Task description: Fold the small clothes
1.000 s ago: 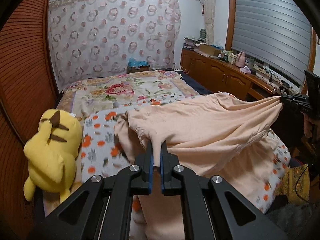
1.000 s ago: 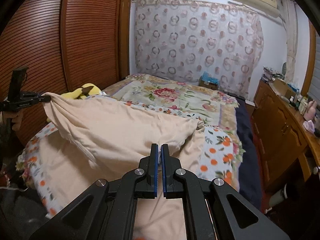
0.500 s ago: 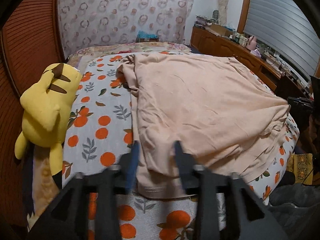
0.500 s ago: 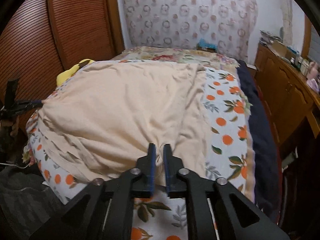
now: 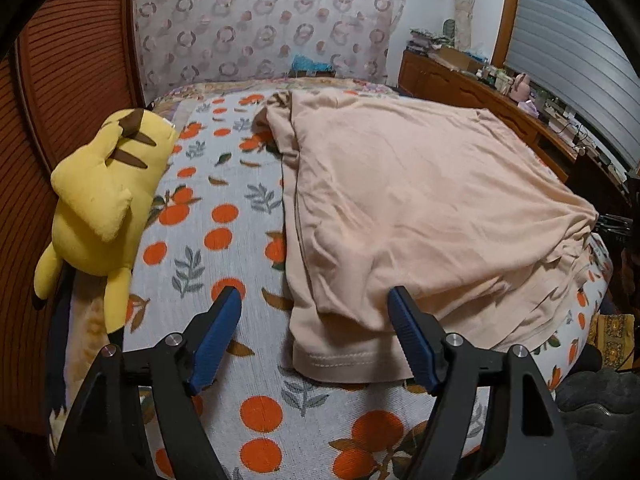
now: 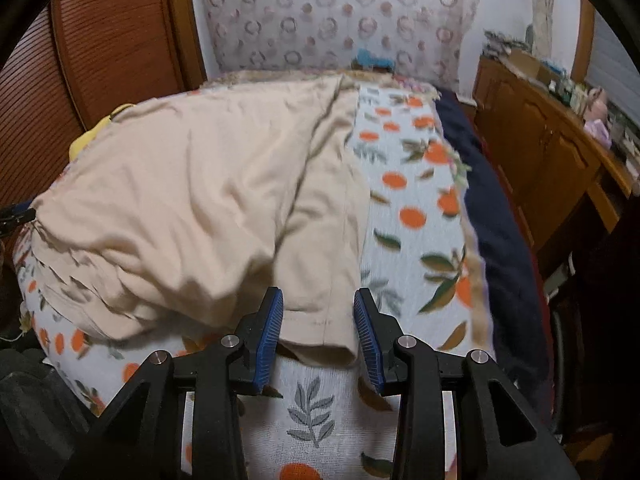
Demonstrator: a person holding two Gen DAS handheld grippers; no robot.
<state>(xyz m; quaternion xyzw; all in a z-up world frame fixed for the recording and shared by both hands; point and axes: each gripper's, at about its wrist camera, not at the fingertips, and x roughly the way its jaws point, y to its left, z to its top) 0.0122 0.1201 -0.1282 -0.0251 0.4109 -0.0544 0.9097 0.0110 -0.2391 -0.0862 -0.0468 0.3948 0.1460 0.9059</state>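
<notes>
A peach shirt (image 5: 420, 200) lies folded over on the orange-print bed cover (image 5: 200, 240). My left gripper (image 5: 314, 294) hangs low over its near left corner. Its jaws are opening wide, the hem lies loose between them, and the pads do not touch the cloth. In the right wrist view the same shirt (image 6: 200, 200) spreads to the left. My right gripper (image 6: 318, 294) straddles the near right corner, jaws opening, cloth between them but not pinched. Each gripper shows at the far edge of the other's view: the right gripper (image 5: 614, 222) and the left gripper (image 6: 16, 214).
A yellow plush toy (image 5: 100, 200) lies at the bed's left edge by the slatted wooden doors (image 5: 60, 100). A navy blanket (image 6: 500, 220) runs along the right side. A wooden cabinet (image 6: 540, 152) with clutter stands beyond it. A patterned curtain (image 5: 260, 20) hangs behind.
Both grippers came down with the lifted shirt edge, laying it over the rest of the shirt on the bed. Both then went from shut on the cloth to open, letting it go.
</notes>
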